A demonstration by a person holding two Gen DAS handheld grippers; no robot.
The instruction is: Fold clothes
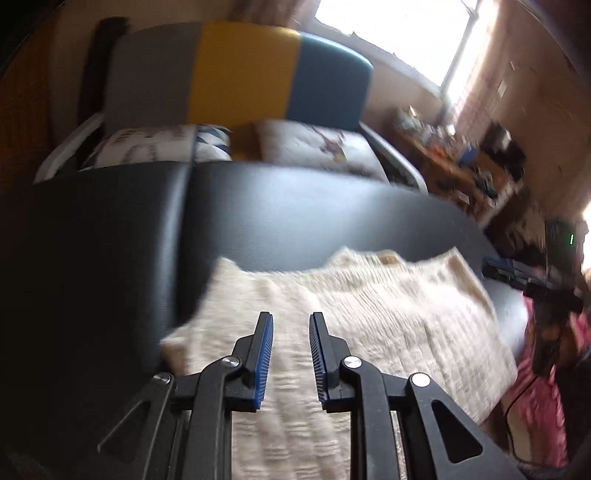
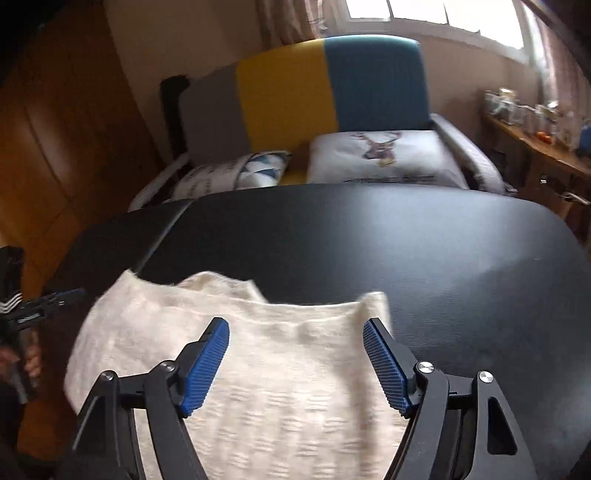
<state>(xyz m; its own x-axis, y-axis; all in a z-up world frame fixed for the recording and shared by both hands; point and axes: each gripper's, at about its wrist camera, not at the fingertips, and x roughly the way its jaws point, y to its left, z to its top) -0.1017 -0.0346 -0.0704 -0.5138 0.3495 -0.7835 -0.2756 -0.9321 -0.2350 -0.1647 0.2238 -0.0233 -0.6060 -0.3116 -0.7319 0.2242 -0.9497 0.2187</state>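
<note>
Lying flat on the black worktop (image 2: pixel 406 240), a cream knitted sweater (image 2: pixel 280 369) is spread at the near edge, its collar end toward the far side. The left hand-held gripper (image 1: pixel 291 321) hovers over the left part of the knit with its jaws a narrow gap apart and nothing between the blue pads; no fabric is pinched. The right hand-held gripper (image 2: pixel 295 326) hangs above the sweater's right part with its jaws spread wide, the cloth lying loose beneath them and untouched by either pad. In the left wrist view the right hand-held gripper also shows at the far right edge, blurred, beside a pink-patterned sleeve (image 1: pixel 539 398). In the right wrist view the other tool shows at the left edge, gripped by a hand (image 2: pixel 26 360). Behind the worktop stands a sofa (image 2: pixel 332 85) striped grey, yellow and blue, with two cushions (image 2: pixel 380 155) on its seat. A cluttered wooden side table (image 2: pixel 546 147) sits under the bright window (image 2: pixel 436 14).
</note>
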